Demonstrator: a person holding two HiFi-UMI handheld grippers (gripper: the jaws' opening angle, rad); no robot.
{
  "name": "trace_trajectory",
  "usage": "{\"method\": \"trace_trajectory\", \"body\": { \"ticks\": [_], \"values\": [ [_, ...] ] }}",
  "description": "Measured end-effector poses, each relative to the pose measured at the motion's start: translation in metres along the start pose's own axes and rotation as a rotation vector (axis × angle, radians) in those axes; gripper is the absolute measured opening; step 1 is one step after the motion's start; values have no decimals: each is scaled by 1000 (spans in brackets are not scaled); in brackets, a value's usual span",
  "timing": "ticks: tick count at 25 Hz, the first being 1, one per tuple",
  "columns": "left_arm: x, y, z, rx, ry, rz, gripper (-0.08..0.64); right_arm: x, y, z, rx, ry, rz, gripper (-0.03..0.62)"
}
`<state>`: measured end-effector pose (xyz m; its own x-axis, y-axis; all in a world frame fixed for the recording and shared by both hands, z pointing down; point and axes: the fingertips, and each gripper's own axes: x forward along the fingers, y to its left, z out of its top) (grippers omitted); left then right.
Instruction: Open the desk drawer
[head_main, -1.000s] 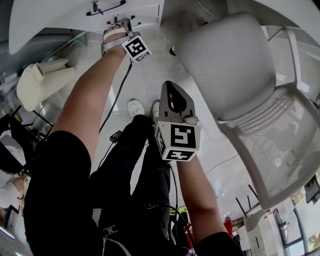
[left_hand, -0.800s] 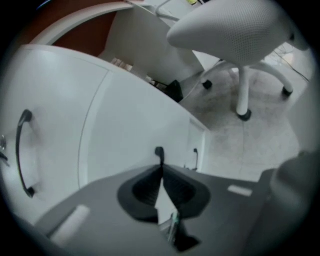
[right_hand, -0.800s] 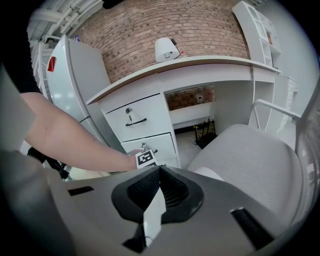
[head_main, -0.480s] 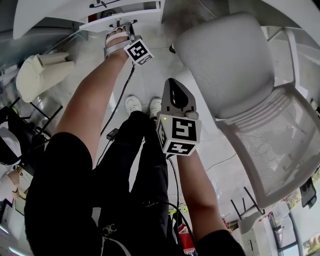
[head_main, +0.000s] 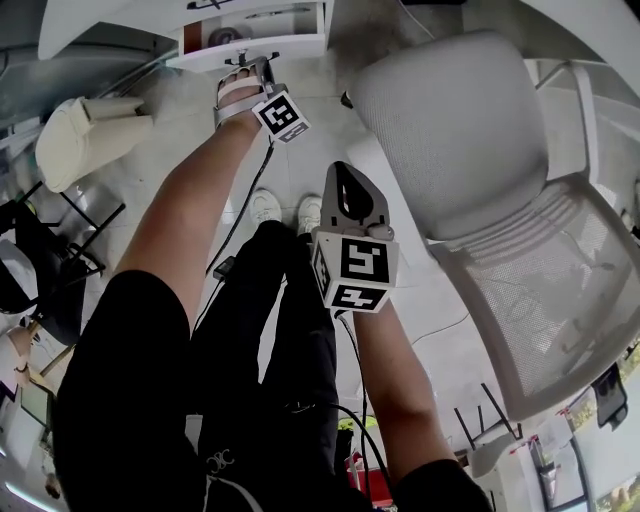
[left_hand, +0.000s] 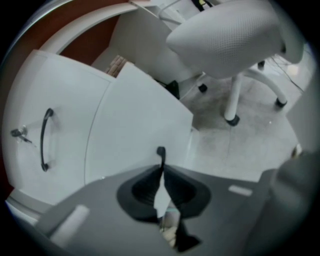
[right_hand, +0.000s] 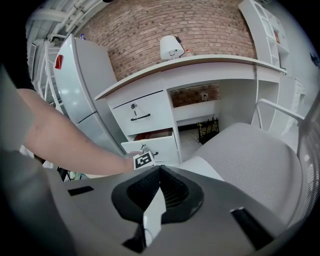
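The white desk's lower drawer (head_main: 255, 38) stands pulled out, its inside showing. The left gripper (head_main: 247, 63) is at that drawer's front. In the left gripper view the drawer front (left_hand: 135, 125) fills the middle and its black handle (left_hand: 161, 151) runs in between the tips of the left gripper (left_hand: 161, 169). Those jaws have just been opening a little but still hold the handle. From the right gripper view, the open drawer (right_hand: 159, 146) sits below a shut upper drawer (right_hand: 137, 114). The right gripper (head_main: 345, 175) hangs in mid-air over the floor, shut and empty.
A white mesh office chair (head_main: 470, 140) stands close on the right of the drawer. A cream padded seat (head_main: 85, 150) lies at the left. My legs and white shoes (head_main: 268, 210) are below, with a black cable on the floor. A fridge (right_hand: 82, 85) stands left of the desk.
The lower drawer has slid further out of the desk, and the left gripper has come back toward me with it. The right gripper has barely moved.
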<state>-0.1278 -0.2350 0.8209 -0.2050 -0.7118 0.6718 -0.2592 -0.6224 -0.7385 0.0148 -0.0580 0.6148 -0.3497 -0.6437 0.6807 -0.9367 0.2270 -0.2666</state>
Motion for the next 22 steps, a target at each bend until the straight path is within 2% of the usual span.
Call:
{"method": "trace_trajectory", "body": {
  "ticks": [4,6,8,10,12,14,19,22],
  "values": [
    [-11,-5,-2,-14,8,-26,4,-2,-3,3,-9,-1,12,-2],
    [-24,-27,-2,32,-7,-76,-5,-3,-3,4,-14,2,18,-2],
    [-36,-50,-2,70,-24,-96,-5,-5,-2,6,-26,6,24,-2],
    [-40,-57,-6,12,-14,-104,-5,-6,1,12,-47,-4,32,-2],
    [-46,-54,-9,-106,-17,-135,-4,-6,0,12,-60,-7,33,-2],
    [-64,-51,-10,-257,-43,-190,-3,-8,-2,7,-60,5,29,-2],
    [-123,-20,-20,-710,-99,-312,-3,-20,6,12,-74,1,37,-2],
    [-169,11,-25,-922,-152,-353,-3,-33,21,27,-101,-17,48,-2]
  ]
}}
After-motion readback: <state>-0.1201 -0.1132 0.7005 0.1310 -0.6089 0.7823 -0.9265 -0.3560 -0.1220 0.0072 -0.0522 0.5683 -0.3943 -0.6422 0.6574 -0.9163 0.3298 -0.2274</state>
